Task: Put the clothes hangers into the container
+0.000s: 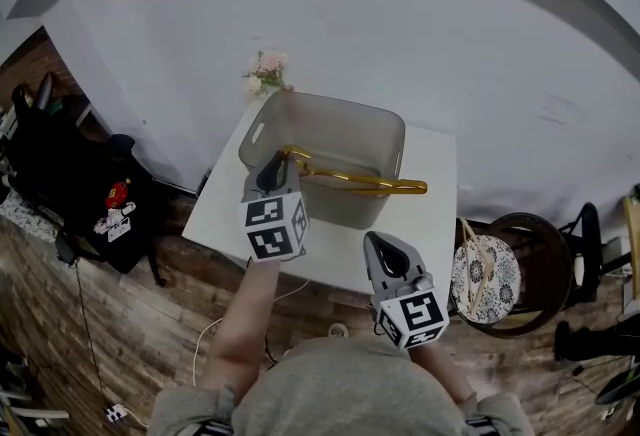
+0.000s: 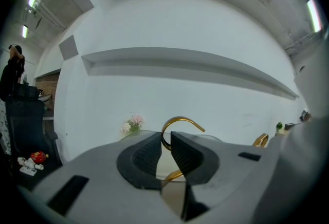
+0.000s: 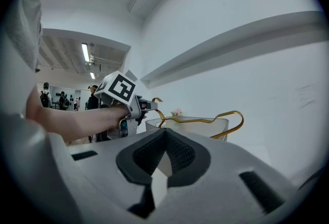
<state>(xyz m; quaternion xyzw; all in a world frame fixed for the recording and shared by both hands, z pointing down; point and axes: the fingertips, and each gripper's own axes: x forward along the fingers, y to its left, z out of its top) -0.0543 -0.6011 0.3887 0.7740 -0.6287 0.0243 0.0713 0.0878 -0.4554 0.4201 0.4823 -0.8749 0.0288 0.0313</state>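
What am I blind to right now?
- Bottom of the container: head view, partly hidden by its near wall, the hanger and the left gripper.
- Middle of the hanger: left gripper view, behind that gripper's jaws.
- Near edge of the table: head view, partly behind the right gripper and the person.

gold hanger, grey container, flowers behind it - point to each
gold hanger (image 1: 395, 187): head view, on its long bar over the container's rim.
grey container (image 1: 340, 209): head view, on its near outer wall.
flowers (image 1: 265, 72): head view, on the blossoms.

Gold hanger (image 1: 352, 183) tilted across open grey translucent container (image 1: 340, 212), end jutting past right rim.
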